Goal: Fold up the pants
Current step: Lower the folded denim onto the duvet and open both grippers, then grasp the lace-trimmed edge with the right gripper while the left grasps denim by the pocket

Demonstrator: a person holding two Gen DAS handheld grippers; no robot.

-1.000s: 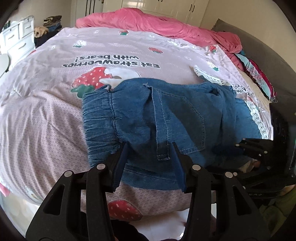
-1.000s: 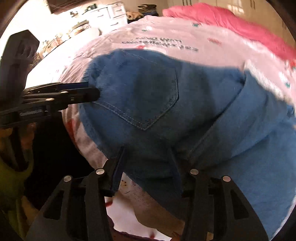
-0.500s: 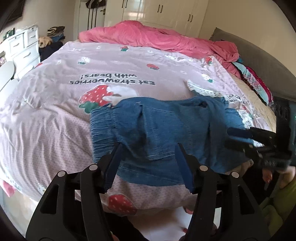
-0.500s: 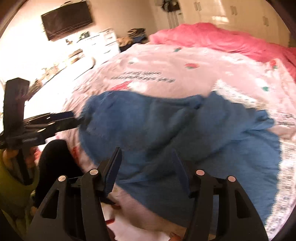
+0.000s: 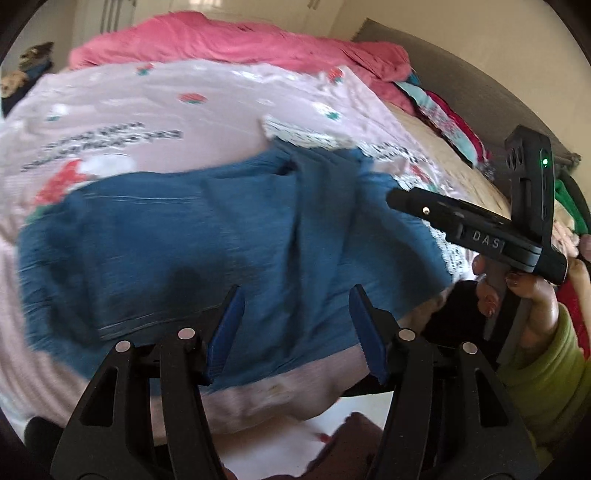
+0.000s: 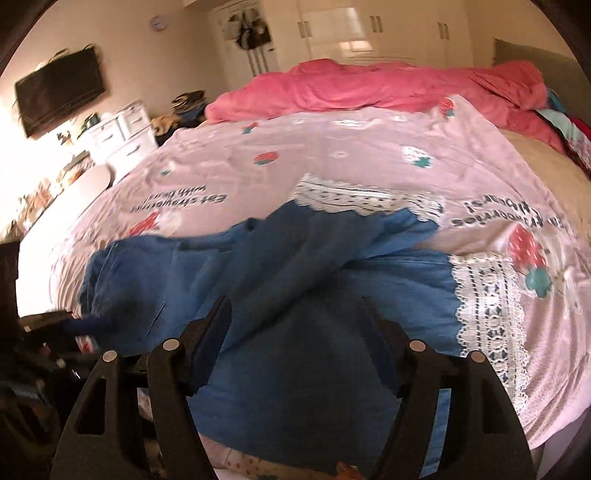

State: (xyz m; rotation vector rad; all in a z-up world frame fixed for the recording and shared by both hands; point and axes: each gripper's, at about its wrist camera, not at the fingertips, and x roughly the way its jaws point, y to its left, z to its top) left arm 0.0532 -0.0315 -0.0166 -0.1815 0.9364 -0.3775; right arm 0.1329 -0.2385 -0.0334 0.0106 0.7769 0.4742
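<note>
Though blurred by motion, clearly only part folded: blue denim pants point(image 5: 207, 236) spread crosswise near the front edge of the bed point(image 6: 369, 162), one layer lapped over another, edges rumpled. Left claw point(image 5: 297, 332) gaping wide, holding nothing; right claw point(image 6: 295, 343) likewise parted and empty. Probably left: squaring up and another fold

A wide bed point(image 6: 369, 162) filled the room, spread with a pale pink strawberry-print cover point(image 6: 332, 155), a rumpled pink duvet point(image 6: 369, 88) heaped along its far side. White wardrobes point(image 6: 369, 33) lined the back wall. A dark television point(image 6: 59, 92) hung on the left wall above a white dresser point(image 6: 122, 133). Warm light washed in from the left.
</note>
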